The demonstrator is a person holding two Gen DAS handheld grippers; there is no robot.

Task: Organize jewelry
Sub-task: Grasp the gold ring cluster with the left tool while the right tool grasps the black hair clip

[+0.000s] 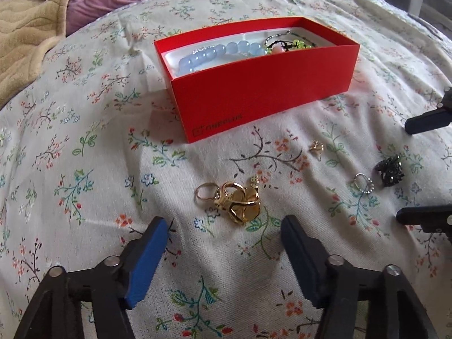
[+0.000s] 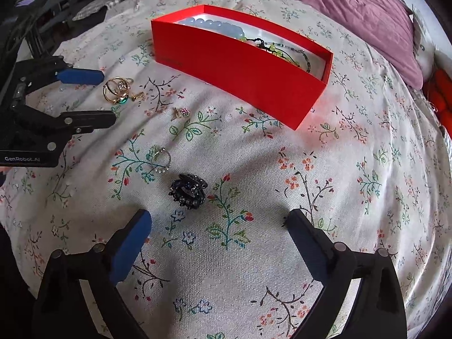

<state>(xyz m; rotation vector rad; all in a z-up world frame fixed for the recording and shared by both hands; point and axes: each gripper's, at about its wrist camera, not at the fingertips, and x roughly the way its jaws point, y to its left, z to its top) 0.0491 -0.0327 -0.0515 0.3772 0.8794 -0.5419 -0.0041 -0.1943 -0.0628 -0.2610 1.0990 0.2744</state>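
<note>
Several loose pieces lie on the bed (image 1: pixel 84 169) in the left wrist view, short of the red box (image 1: pixel 262 90). Our left gripper (image 1: pixel 226 226) holds its jaws wide apart just behind the gold ring cluster (image 1: pixel 234 200); we judge it best to straddle the tangled, shiny hoops squarely and pinch low against the soft cloth. Blue beads (image 1: pixel 217 53) already sit inside the box.

From the right wrist view, our right gripper (image 2: pixel 217 223) also has jaws apart, near the dark beaded flower piece (image 2: pixel 188 189), with a thin silver ring (image 2: pixel 161 159) just beyond.
</note>
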